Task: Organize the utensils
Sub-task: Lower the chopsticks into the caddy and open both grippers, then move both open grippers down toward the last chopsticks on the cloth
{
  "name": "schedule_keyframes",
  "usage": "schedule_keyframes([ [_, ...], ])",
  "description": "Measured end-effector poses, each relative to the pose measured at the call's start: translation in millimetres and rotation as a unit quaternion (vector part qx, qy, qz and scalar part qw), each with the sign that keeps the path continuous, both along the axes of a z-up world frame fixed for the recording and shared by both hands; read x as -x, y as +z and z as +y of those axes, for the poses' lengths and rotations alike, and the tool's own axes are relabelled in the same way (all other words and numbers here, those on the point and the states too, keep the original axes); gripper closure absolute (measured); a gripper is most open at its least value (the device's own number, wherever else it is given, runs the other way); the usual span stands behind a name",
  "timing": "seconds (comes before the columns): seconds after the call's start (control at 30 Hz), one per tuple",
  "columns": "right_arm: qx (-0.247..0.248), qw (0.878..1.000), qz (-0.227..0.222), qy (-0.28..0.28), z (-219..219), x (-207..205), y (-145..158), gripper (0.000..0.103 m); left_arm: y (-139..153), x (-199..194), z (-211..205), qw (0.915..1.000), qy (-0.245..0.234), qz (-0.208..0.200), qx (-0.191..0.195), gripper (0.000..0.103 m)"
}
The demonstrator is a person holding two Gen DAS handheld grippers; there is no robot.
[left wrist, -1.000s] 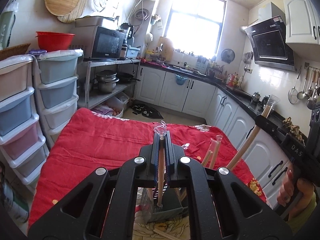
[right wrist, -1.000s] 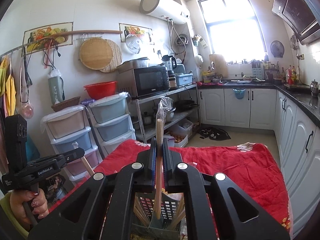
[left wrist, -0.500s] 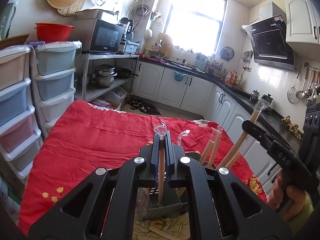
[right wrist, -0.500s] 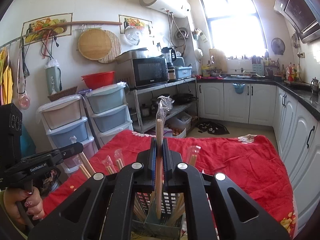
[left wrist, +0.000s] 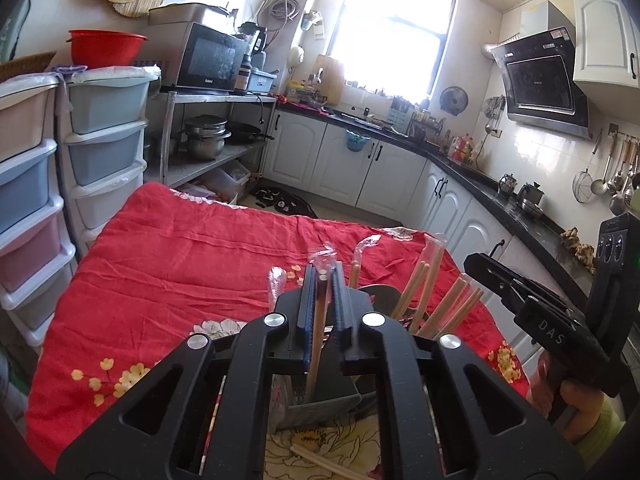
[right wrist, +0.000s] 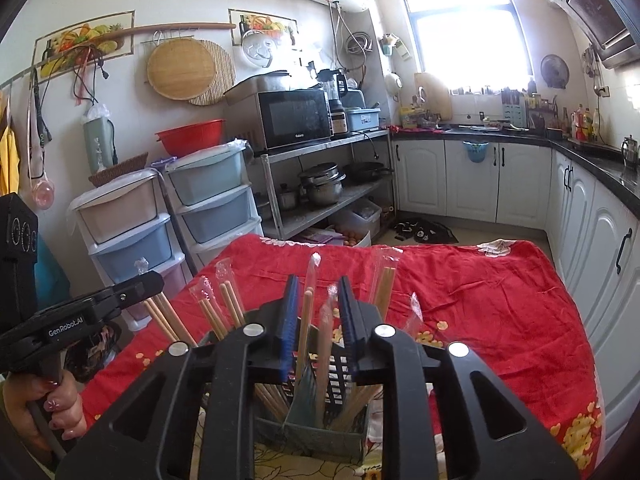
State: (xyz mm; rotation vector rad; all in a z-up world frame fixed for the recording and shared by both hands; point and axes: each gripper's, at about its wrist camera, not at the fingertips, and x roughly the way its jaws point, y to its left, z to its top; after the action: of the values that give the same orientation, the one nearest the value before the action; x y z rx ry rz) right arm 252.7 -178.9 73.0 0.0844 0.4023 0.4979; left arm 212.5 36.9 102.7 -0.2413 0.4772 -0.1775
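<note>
A grey slotted utensil holder [left wrist: 320, 404] stands on the red tablecloth [left wrist: 180, 272] right below both grippers, with several wrapped chopstick pairs upright in it. My left gripper [left wrist: 324, 276] is opening. A wrapped chopstick pair [left wrist: 319, 332] stands between its blue pads with its foot in the holder, leaning on the left pad with a gap on the right. My right gripper [right wrist: 316, 284] is opening too. Its chopstick pair [right wrist: 306, 320] stands free in the holder [right wrist: 312, 432] with gaps on both sides. Each gripper shows in the other's view, held by a hand [right wrist: 52, 408].
A loose chopstick pair [left wrist: 320, 464] lies on the flowered cloth in front of the holder. Stacked plastic drawers [left wrist: 100, 128] stand beside the table on the left, and white cabinets [left wrist: 452, 216] run along the right. A metal shelf with pots [right wrist: 324, 188] is beyond the far edge.
Both grippers sank toward the holder, lowering their chopstick pairs into it. Both sets of jaws, shut on the pairs before, have parted, the right ones wider.
</note>
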Motion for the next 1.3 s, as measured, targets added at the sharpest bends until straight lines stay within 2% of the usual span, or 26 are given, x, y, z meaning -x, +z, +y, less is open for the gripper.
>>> schedule_keyframes([
  [0.1, 0.0, 1.0, 0.0, -0.002, -3.1, 2.8, 0.6, 0.072, -0.1, 2.6, -0.2, 1.0, 0.001, 0.0, 0.001, 0.083],
  [0.17, -0.001, 1.0, 0.0, -0.003, -5.7, 5.3, 1.6, 0.072, 0.8, 4.2, 0.1, 1.0, 0.001, -0.001, 0.0, 0.077],
  [0.3, -0.004, 1.0, 0.002, -0.006, -11.5, 10.2, 2.5, 0.065, 4.3, 7.4, 2.7, 1.0, 0.002, -0.007, 0.007, 0.057],
  [0.37, -0.002, 1.0, 0.002, -0.008, -14.3, 14.0, 3.7, 0.064, 7.2, 9.5, 4.3, 0.9999, 0.001, -0.012, 0.01, 0.051],
  [0.43, 0.0, 1.0, 0.001, -0.01, -17.3, 17.1, 4.6, 0.059, 10.6, 13.4, 5.4, 0.9998, 0.002, -0.016, 0.012, 0.036],
  [0.63, -0.002, 1.0, 0.002, -0.015, -26.5, 26.8, 7.3, 0.055, 17.0, 24.6, 8.3, 0.9995, 0.004, -0.026, 0.02, 0.011],
  [0.87, 0.0, 1.0, -0.002, -0.015, -33.7, 39.2, 7.3, 0.052, 18.7, 38.7, 9.5, 0.999, 0.004, -0.032, 0.032, 0.011],
  [1.3, 0.007, 1.0, -0.006, -0.003, -36.5, 66.8, 5.9, 0.047, 16.1, 61.4, 7.7, 0.9987, 0.004, -0.039, 0.032, 0.011],
])
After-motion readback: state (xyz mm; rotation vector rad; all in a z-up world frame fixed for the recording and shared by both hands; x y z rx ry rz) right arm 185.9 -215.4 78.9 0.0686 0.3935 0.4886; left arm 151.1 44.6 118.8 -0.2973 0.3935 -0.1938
